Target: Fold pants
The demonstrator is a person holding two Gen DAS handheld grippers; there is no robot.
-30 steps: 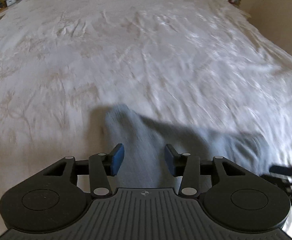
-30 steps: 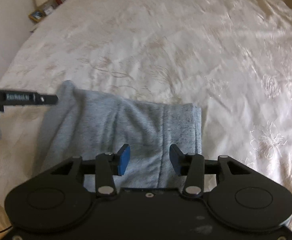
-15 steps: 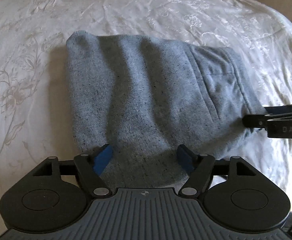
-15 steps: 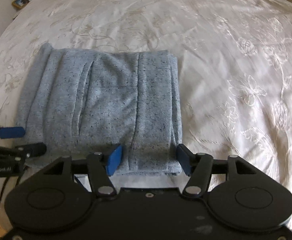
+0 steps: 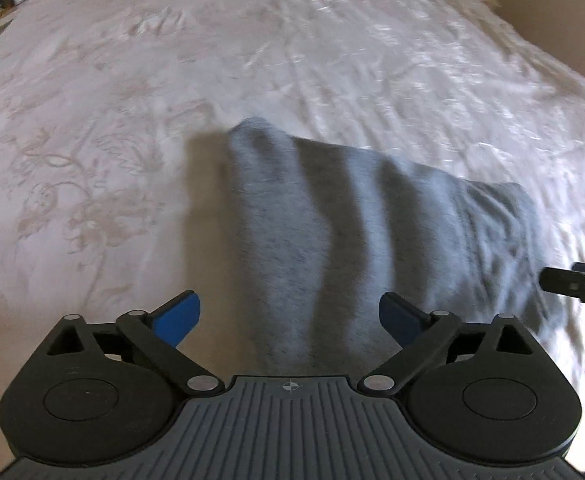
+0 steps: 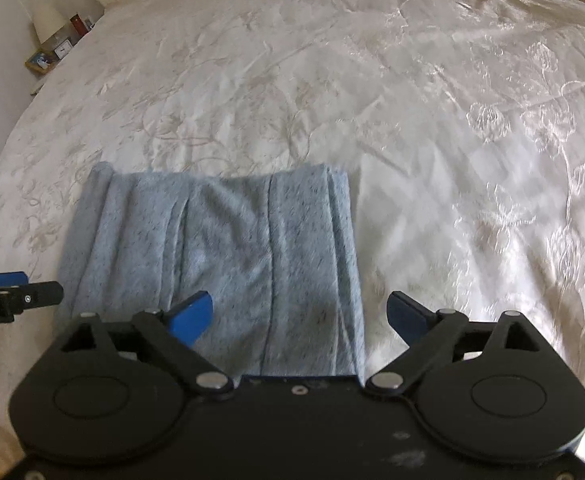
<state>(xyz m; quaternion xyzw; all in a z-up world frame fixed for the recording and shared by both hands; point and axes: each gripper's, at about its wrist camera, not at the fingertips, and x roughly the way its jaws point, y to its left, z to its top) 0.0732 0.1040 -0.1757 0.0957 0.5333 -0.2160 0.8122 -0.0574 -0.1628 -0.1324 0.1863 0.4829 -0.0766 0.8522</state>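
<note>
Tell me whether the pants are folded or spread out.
Folded: the grey pants lie as a compact rectangle on the bedspread, no legs trailing out.

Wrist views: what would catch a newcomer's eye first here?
The folded grey-blue pants lie as a compact rectangle on the white embroidered bedspread, near its front edge. Both the left gripper and the right gripper hang over the near edge, jaws opening and gripping nothing.
</note>
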